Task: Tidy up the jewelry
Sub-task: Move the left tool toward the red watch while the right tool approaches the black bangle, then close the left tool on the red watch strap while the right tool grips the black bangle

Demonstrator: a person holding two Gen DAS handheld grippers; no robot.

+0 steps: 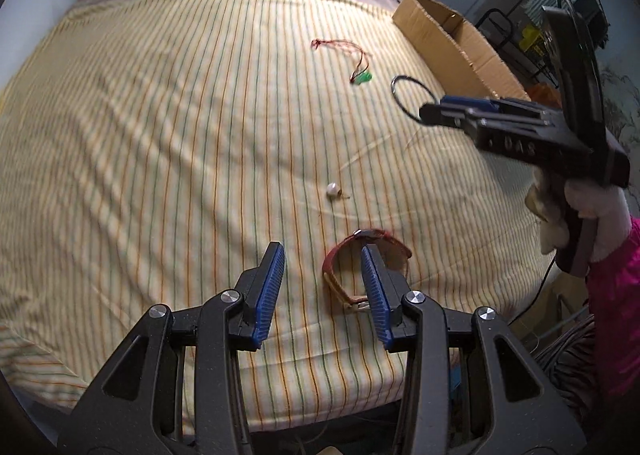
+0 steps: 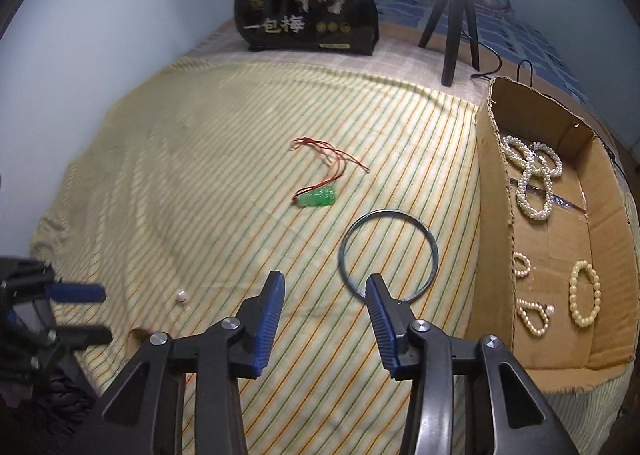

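Observation:
A dark thin bangle (image 2: 387,255) lies on the striped cloth beside the cardboard box (image 2: 492,191); it also shows in the left wrist view (image 1: 412,95). My right gripper (image 2: 325,283) is open and empty, its right finger over the bangle's near rim. My left gripper (image 1: 323,255) is open and empty, its right finger over a red-strapped watch (image 1: 360,267). A green pendant on red cord (image 2: 318,197) lies further out, also in the left wrist view (image 1: 362,78). A small pearl earring (image 1: 333,189) lies mid-cloth. The box holds several pearl bracelets (image 2: 532,179).
A black printed bag (image 2: 308,11) and a black tripod (image 2: 454,15) stand at the back of the bed. The right gripper's body (image 1: 520,127) appears at the right of the left wrist view. The bed's edge runs close below my fingers.

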